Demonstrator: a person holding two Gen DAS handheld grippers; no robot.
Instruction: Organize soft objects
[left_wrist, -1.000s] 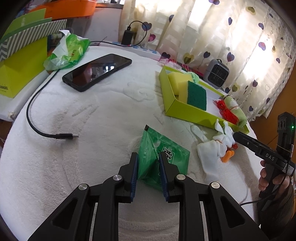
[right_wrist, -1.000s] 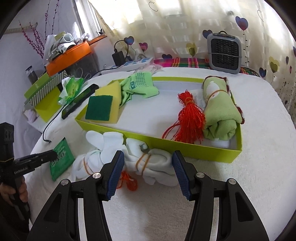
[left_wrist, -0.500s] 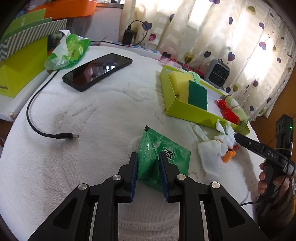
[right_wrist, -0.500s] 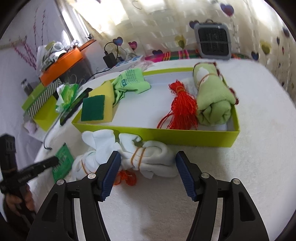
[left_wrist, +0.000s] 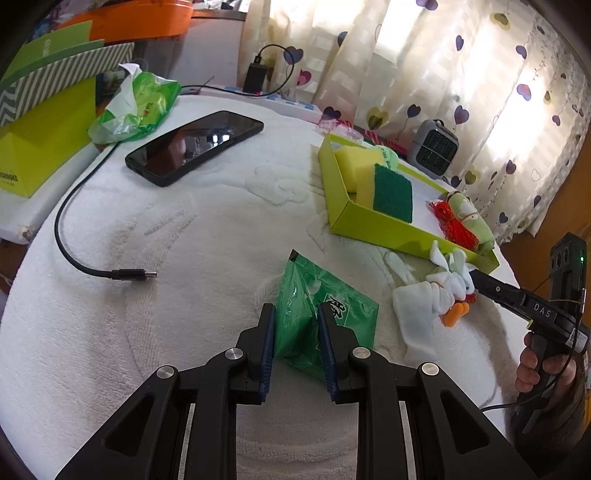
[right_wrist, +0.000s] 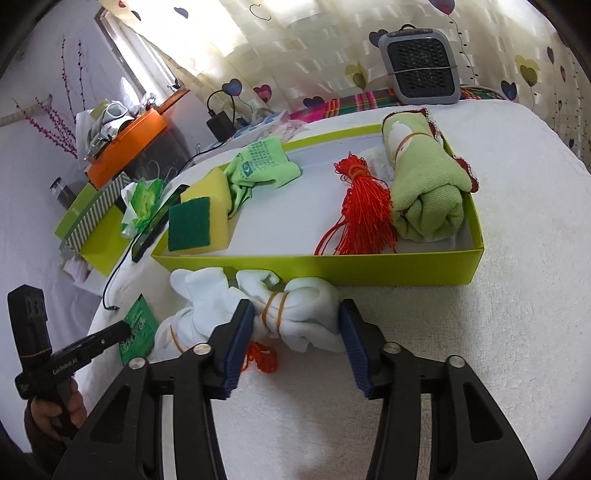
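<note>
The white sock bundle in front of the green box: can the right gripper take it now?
Probably yes. The right gripper already has its jaws on either side of the white sock bundle, closing in, and nothing lies between.

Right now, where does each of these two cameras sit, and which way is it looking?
Left wrist: on the left gripper, looking down along its fingers, which pinch the green packet; the other gripper and its hand show at right.
Right wrist: on the right gripper, looking at the white sock bundle between its just-closing fingers; the left hand shows.
Shared: the green tray, sponge, packet, socks.
</note>
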